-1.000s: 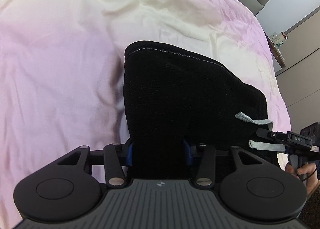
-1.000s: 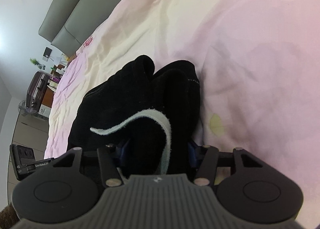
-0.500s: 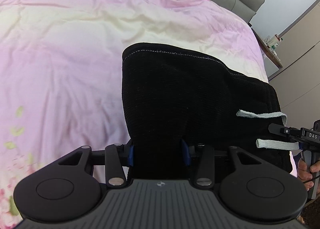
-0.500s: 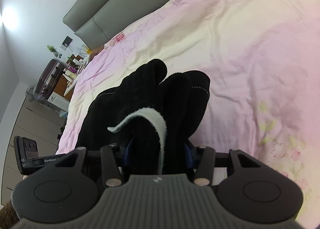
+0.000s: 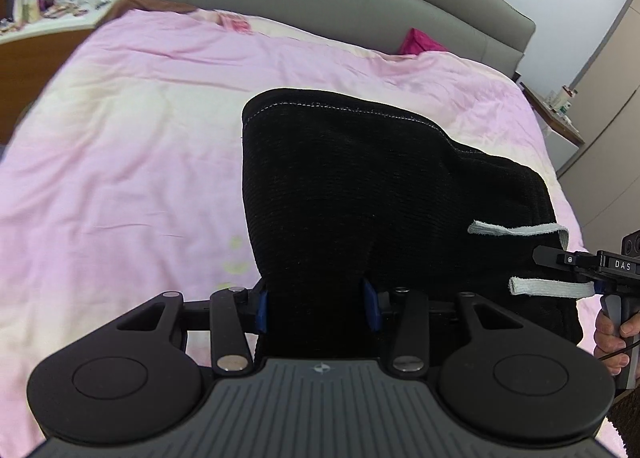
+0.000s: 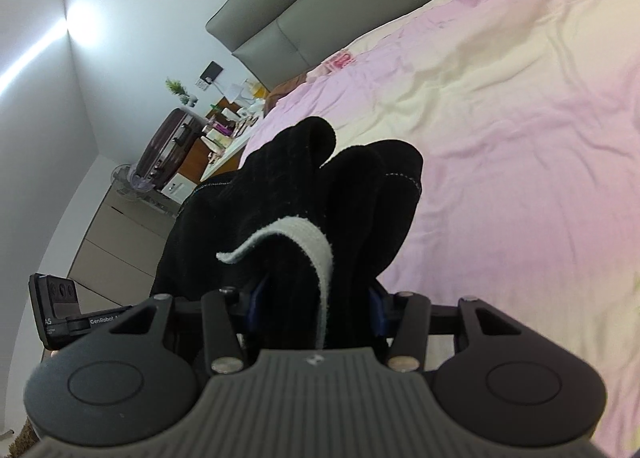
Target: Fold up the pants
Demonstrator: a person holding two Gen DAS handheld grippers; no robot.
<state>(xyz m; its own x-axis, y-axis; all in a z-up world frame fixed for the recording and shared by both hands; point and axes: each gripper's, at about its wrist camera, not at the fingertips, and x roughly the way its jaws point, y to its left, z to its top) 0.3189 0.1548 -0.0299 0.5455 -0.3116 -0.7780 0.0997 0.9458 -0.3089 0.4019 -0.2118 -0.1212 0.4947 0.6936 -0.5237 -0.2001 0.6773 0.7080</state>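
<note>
Black knit pants (image 5: 360, 186) hang bunched above the pink bed, held up from two sides. My left gripper (image 5: 316, 304) is shut on a thick fold of them, with the blue pads pressed into the cloth. In the right wrist view, my right gripper (image 6: 316, 302) is shut on another bunch of the pants (image 6: 288, 186), where a white drawstring (image 6: 296, 234) loops over the fabric. Both drawstring ends (image 5: 516, 230) show at the right of the left wrist view. There a person's hand (image 5: 612, 334) holds the other gripper's handle.
A pink and cream quilt (image 5: 120, 158) covers the bed below. A grey padded headboard (image 5: 320, 10) stands behind it, with a magenta item (image 5: 420, 44) against it. A cluttered side table (image 5: 48, 6), a suitcase (image 6: 168, 146) and a nightstand (image 5: 560, 106) flank the bed.
Both grippers have risen with the pants still gripped. The views now take in the headboard and the room beyond, and the bed lies farther below.
</note>
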